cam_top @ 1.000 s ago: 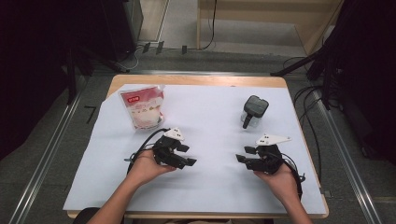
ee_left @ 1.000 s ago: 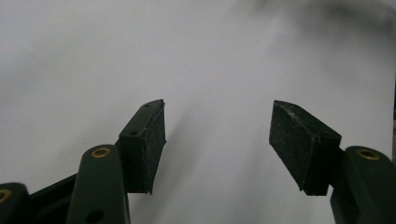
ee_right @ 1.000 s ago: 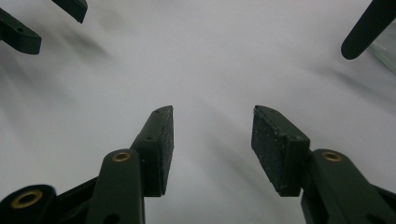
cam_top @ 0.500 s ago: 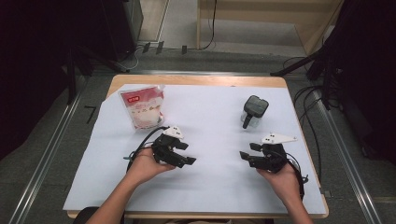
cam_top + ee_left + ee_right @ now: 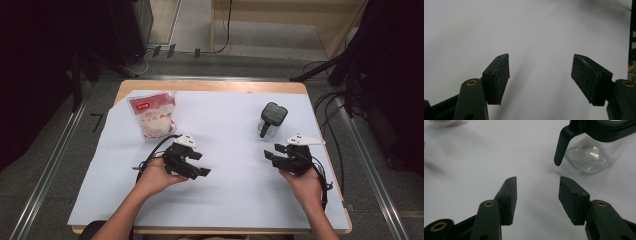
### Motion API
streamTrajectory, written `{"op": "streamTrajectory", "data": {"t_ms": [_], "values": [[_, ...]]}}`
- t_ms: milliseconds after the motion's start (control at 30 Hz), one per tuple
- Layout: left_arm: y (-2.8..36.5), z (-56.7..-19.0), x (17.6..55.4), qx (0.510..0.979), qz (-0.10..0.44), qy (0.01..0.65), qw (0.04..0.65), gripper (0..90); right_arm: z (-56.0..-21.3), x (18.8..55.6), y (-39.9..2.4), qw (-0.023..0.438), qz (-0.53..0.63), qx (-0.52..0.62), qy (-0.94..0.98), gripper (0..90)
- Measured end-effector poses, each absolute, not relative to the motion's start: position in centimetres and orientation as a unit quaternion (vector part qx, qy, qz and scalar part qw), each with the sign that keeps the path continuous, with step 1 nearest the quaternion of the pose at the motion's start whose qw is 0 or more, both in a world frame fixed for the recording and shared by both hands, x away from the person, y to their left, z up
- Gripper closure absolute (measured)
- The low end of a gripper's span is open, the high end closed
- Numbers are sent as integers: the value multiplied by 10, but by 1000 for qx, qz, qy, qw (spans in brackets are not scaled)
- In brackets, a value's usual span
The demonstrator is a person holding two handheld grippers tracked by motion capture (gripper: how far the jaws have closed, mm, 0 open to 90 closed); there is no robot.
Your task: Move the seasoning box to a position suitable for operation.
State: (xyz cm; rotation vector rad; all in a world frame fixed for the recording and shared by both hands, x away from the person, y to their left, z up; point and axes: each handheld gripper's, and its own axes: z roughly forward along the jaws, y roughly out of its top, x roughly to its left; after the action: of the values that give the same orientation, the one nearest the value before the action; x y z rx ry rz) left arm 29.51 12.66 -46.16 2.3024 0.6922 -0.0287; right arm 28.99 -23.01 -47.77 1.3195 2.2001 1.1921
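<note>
My left gripper (image 5: 200,164) rests low over the white sheet at centre left, pointing right. Its jaws have just been opening and stand open and wide, with nothing between its pads (image 5: 499,80). My right gripper (image 5: 271,152) sits at the right, pointing left and a little toward the far side. Its jaws have just been closing but are open, with bare sheet between them (image 5: 537,192). A clear glass jar with a black lid and handle (image 5: 271,119) (image 5: 594,147) stands just beyond the right gripper. A clear bag with a red label (image 5: 152,114) lies at the far left.
A white sheet (image 5: 230,195) covers most of the wooden table (image 5: 210,86). Cables trail from both grippers. Dark stands and cables crowd the floor to the right of the table, and metal rails run along both sides.
The right gripper has shifted slightly and its jaws stand a bit narrower. The left hand has stayed in place. Bag and jar have not moved.
</note>
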Motion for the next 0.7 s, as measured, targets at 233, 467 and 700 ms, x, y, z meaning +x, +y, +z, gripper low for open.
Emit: {"op": "streamTrajectory", "data": {"t_ms": [233, 467, 700], "values": [[127, -462, 295, 892, -12, 270, 362, 326, -480, 304, -223, 162, 412, 478, 758, 690], [128, -462, 297, 892, -11, 273, 360, 338, -481, 329, -203, 175, 405, 486, 755, 900], [129, -462, 297, 892, -13, 272, 360, 342, -477, 347, -181, 186, 402, 497, 746, 900]]}}
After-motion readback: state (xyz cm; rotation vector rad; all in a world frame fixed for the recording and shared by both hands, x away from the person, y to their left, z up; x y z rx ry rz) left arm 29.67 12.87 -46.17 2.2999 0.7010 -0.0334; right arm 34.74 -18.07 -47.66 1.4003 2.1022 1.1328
